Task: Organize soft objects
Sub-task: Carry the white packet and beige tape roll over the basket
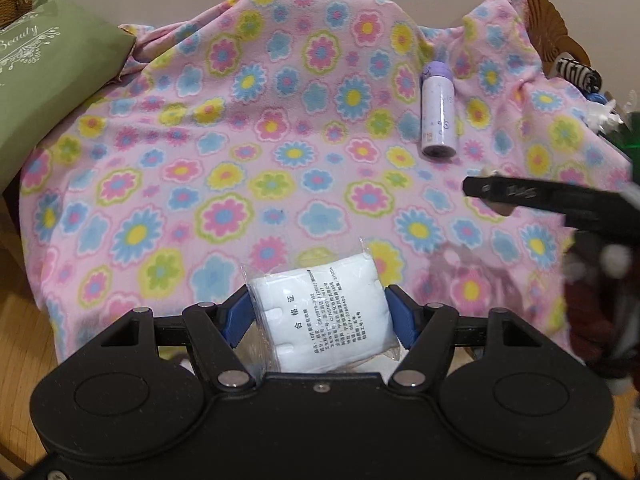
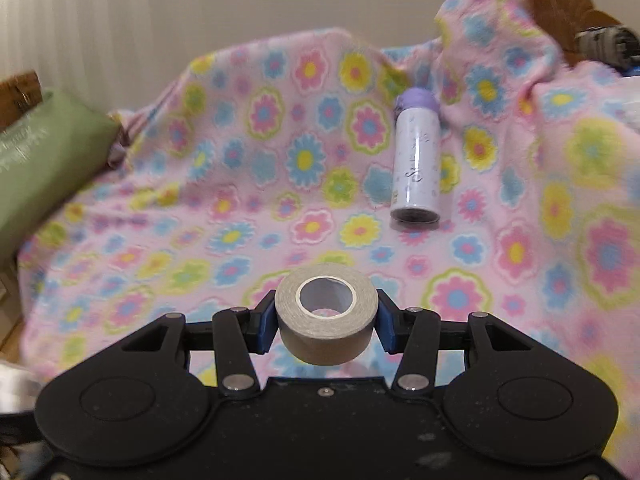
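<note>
Left hand-held gripper clamps a white cotton-pad pack in clear printed plastic; right hand-held gripper clamps a grey-brown tape roll, above a pink floral fleece blanket.

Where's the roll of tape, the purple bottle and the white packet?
roll of tape (image 2: 326, 330): right wrist view, on its outer side.
purple bottle (image 2: 416, 160): right wrist view, mid-body.
white packet (image 1: 320, 320): left wrist view, on its printed face.

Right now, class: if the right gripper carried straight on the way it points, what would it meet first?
Probably the flowered blanket, just ahead of the tape roll the right gripper holds. The purple bottle lies off to the right; depth is uncertain.
</note>
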`<state>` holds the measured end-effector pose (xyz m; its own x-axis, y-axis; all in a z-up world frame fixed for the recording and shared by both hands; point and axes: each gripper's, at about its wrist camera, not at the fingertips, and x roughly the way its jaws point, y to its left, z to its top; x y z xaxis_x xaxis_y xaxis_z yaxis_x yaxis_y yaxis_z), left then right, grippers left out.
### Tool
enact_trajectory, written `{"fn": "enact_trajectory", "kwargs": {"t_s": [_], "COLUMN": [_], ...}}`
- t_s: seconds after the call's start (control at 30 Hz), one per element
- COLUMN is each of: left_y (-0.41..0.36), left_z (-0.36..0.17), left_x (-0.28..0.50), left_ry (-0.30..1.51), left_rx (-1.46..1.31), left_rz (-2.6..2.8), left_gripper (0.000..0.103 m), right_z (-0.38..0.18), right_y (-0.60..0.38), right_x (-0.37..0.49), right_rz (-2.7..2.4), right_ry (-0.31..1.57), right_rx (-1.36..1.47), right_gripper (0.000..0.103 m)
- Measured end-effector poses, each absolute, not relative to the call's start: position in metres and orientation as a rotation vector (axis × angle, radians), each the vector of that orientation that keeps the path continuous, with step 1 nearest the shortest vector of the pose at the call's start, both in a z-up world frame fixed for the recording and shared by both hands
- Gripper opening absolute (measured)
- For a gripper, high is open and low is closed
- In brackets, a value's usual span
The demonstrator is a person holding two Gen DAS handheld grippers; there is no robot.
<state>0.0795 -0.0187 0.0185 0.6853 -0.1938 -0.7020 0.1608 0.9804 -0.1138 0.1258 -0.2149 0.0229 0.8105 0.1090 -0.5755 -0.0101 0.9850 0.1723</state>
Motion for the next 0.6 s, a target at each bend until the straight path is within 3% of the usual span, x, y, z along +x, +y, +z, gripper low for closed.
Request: {"fn": "enact_trajectory", "kwargs": {"t_s": [0.33, 0.6], "left_y": [-0.017, -0.014], "left_z": [0.024, 0.011], "left_x": [0.030, 0.033], "left_ry": [0.754, 0.805], "left_rx": [-0.044, -0.058], "left_rz": [-0.215, -0.212], "left_gripper": [0.065, 0.065], "right_z": [0.046, 0.037], "right_y": [-0.194, -0.173], "right_x": [0.020, -0.012], "right_rz": [0.156, 0.156], "right_ry": [0.654, 0.701], "right_rx": [0.295, 0.282], "right_gripper": [0.048, 0.048]}}
